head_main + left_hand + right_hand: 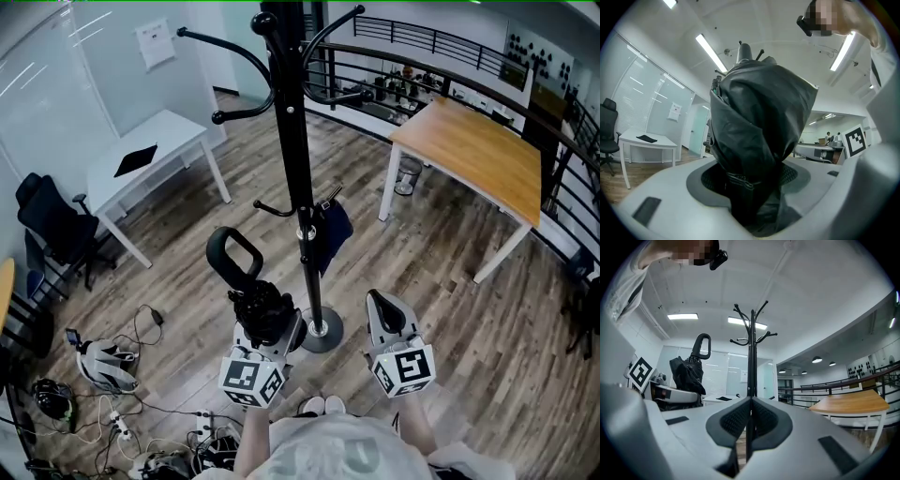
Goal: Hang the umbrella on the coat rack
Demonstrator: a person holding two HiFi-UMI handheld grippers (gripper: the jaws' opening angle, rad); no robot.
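A folded black umbrella [261,307] with a loop handle [234,258] stands upright in my left gripper [267,321], which is shut on its bunched fabric [759,140]. The black coat rack [291,141] rises just right of it, its round base [322,333] on the floor between my two grippers. A dark blue item [330,230] hangs from a low hook. My right gripper [380,302] is to the right of the base, shut and holding nothing. In the right gripper view the coat rack pole [751,348] stands straight ahead, and the umbrella [689,373] is at left.
A white desk [150,155] and an office chair [52,220] are at left. A wooden table [478,150] stands at right, with a bin [408,175] beside its leg. Cables and gear [103,366] litter the floor at lower left. A black railing [441,47] runs along the back.
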